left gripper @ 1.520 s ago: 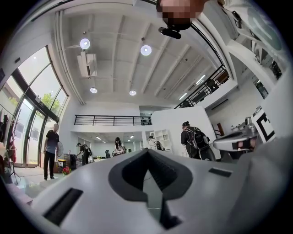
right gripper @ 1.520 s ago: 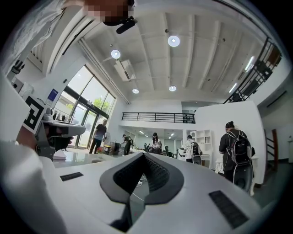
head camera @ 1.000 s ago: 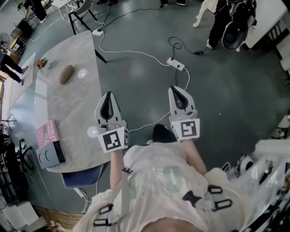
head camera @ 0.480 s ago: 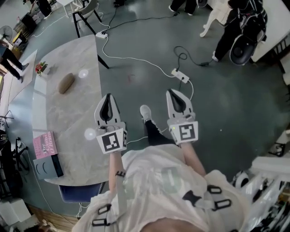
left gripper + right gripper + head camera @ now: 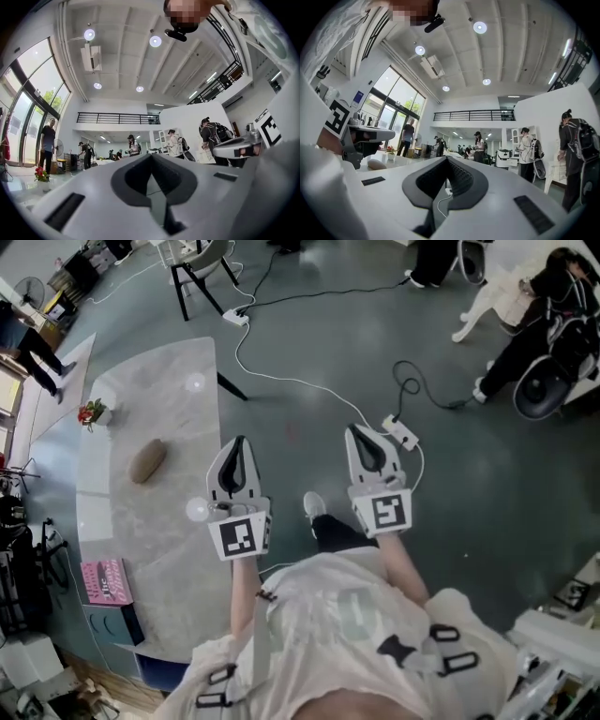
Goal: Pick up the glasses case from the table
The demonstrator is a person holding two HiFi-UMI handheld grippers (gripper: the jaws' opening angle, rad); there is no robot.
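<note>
At the left of the head view, the brown glasses case (image 5: 148,461) lies on the marble table (image 5: 178,395), apart from your grippers. Your left gripper (image 5: 239,444) and right gripper (image 5: 364,432) are both closed, holding nothing.

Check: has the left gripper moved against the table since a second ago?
Yes. Left gripper advanced along the marble table, nearer the brown glasses case.

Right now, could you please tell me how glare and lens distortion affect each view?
Head view: white glare spots on the table, and the edges bend. Left gripper view: strong fisheye, dark corners, the left gripper soft up close. Right gripper view: same fisheye, bright windows at left.
</note>
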